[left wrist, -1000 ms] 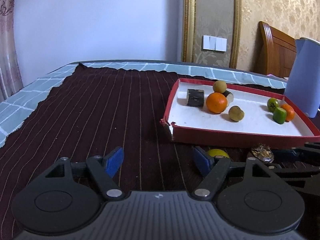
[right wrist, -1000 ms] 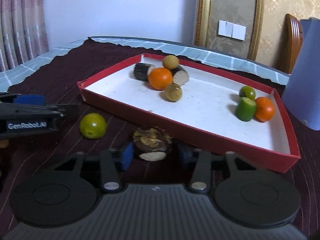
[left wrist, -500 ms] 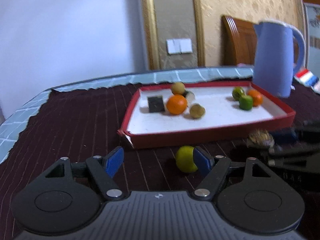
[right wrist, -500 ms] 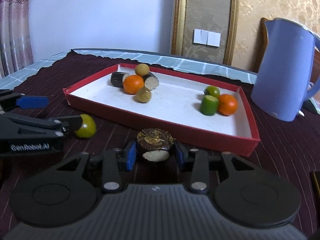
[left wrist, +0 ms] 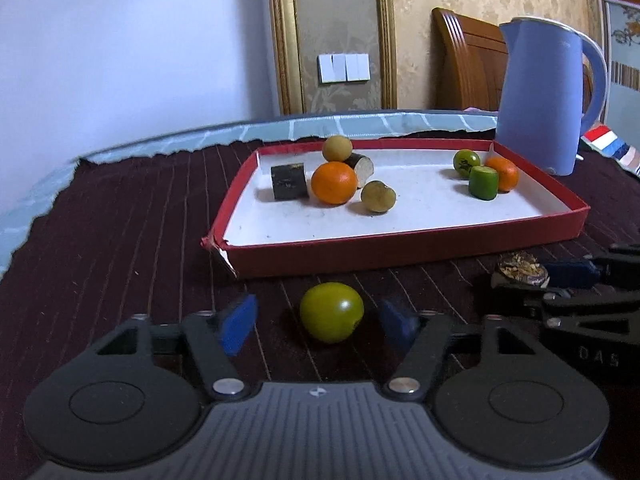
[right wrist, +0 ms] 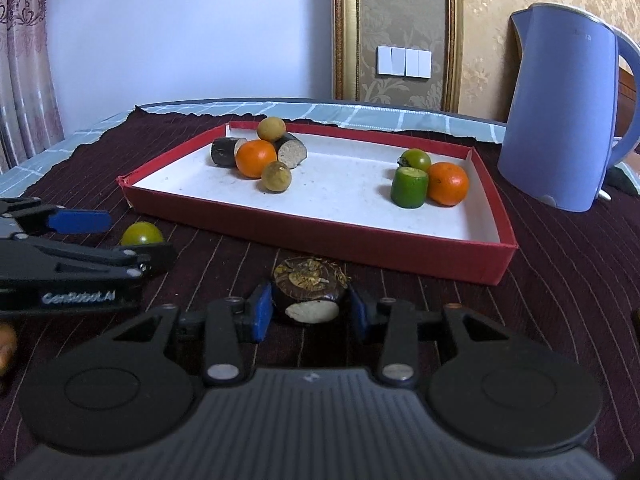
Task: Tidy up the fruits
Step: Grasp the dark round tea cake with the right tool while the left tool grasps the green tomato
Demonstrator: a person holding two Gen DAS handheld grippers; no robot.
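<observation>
A red tray [left wrist: 400,246] with a white floor holds several fruits, among them an orange [left wrist: 334,182] and a green piece [left wrist: 483,182]. A yellow-green round fruit [left wrist: 332,312] lies on the dark cloth in front of the tray, between the open jaws of my left gripper [left wrist: 320,322], not touched. My right gripper [right wrist: 308,306] is shut on a dark brown fruit [right wrist: 308,286] resting on the cloth before the tray [right wrist: 320,232]. The left gripper also shows in the right wrist view [right wrist: 80,240], with the yellow-green fruit [right wrist: 141,234] between its fingers.
A blue kettle [left wrist: 544,96] stands right of the tray, also in the right wrist view [right wrist: 568,104]. A wooden chair back [left wrist: 468,64] stands behind the table. The striped dark cloth [left wrist: 120,220] covers the table; its left edge drops off nearby.
My left gripper has swung right and now straddles the yellow-green fruit. My right gripper has stayed closed on the brown fruit and shifted slightly back from the tray.
</observation>
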